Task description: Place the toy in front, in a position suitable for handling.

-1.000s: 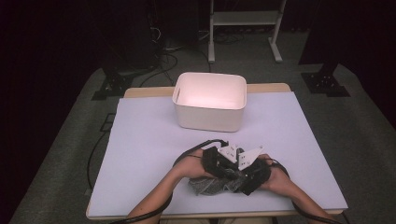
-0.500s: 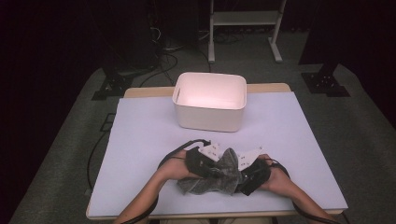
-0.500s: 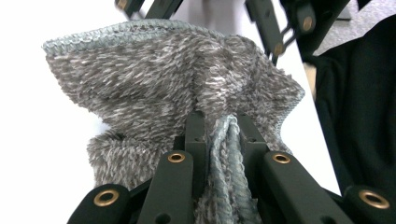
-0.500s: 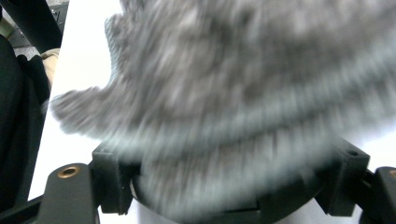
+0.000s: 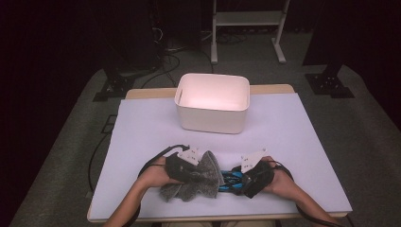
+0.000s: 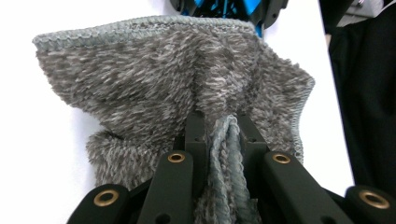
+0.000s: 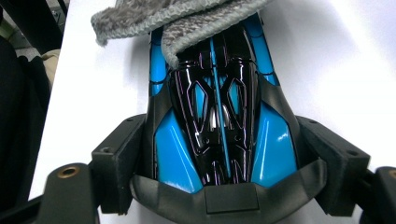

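At the near edge of the table [image 5: 142,123], the left gripper [image 6: 219,122] pinches a bunched fold of the grey cloth [image 6: 154,79], apparently to wipe. The right gripper [image 7: 224,154] clamps the blue-and-black toy car [image 7: 219,116], steadying it; the cloth drapes over the car's far end.

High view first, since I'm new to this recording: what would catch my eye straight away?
The glossy blue and black toy car near the table's front edge, gripped across its body by the right gripper. Beside it, a fluffy grey cloth is bunched in the shut left gripper, with one edge draped over the car's far end. Behind them stands an empty white bin on the pale table.
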Demonstrator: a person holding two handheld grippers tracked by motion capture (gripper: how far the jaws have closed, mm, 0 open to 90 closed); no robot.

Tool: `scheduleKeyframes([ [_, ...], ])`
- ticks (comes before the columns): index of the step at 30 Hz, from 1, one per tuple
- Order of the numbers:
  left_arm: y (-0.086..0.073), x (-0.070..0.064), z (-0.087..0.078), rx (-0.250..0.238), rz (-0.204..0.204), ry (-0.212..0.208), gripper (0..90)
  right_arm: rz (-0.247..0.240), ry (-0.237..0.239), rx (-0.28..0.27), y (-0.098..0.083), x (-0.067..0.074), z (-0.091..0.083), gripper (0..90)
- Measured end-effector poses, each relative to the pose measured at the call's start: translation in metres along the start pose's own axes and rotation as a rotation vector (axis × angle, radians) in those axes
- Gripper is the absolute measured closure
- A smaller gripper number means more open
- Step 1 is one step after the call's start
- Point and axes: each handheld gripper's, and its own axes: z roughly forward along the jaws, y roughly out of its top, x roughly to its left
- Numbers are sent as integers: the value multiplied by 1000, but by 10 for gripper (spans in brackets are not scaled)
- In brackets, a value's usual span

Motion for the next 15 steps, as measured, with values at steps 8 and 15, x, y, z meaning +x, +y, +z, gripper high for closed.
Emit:
scheduleKeyframes([
  [8,23,-10,12,0,71,-33,787,3,-1,-3,0,0,0,217],
  [15,39,-8,22,-6,102,-58,785,5,2,-12,-2,0,0,217],
])
